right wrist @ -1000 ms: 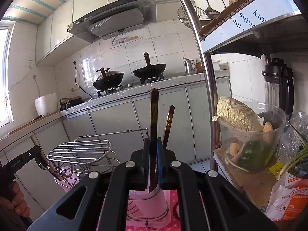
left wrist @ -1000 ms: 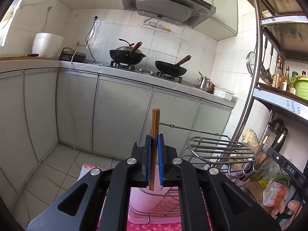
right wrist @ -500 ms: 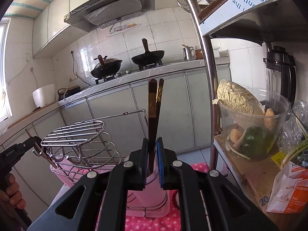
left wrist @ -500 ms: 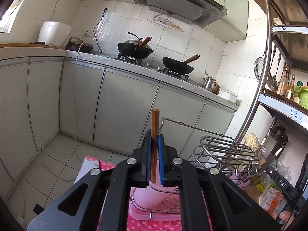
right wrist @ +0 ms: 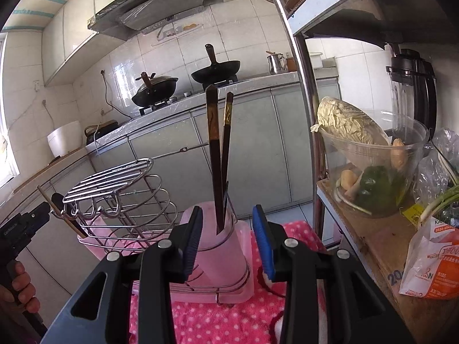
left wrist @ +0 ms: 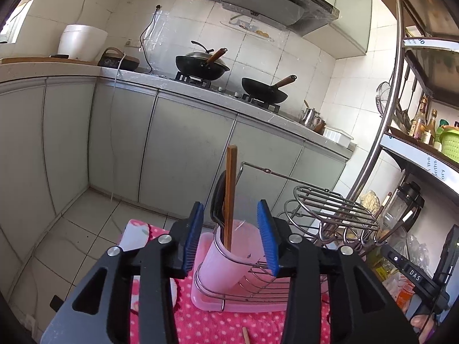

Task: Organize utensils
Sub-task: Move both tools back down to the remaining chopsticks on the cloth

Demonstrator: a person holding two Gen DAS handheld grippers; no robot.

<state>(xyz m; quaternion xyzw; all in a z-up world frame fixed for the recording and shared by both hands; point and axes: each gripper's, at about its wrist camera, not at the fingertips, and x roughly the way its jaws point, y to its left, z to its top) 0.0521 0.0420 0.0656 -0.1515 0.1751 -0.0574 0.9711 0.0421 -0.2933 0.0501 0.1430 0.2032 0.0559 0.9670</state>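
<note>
The left gripper (left wrist: 231, 239) has its blue-padded jaws spread wide, touching nothing, and a brown wooden chopstick (left wrist: 229, 197) stands upright between them inside the pink utensil cup (left wrist: 226, 263). Behind that chopstick in the same cup sits a black utensil (left wrist: 215, 200) with a rounded head. The cup is held in a wire loop at one end of the pink-based wire dish rack (left wrist: 287, 283), which rests on a pink polka-dot towel (left wrist: 218, 326); beside the cup, the rack's wire tiers (left wrist: 332, 209) rise in curved hoops. Near the towel's front edge, on the near side of the cup, lies a short wooden stick end (left wrist: 245, 336). Seen from the right wrist, the right gripper (right wrist: 226, 236) is likewise parted with nothing between its pads, and two dark lacquered chopsticks (right wrist: 218, 157) with gold patterning stand in the pink utensil cup (right wrist: 218, 246) directly ahead, leaning against each other and crossing low down. To one side of the cup the other handheld tool and the person's fingers (right wrist: 21, 283) appear beyond the wire tiers (right wrist: 114, 189). On the far side of the cup, a wooden shelf holds a clear bowl of vegetables (right wrist: 370, 166).
</note>
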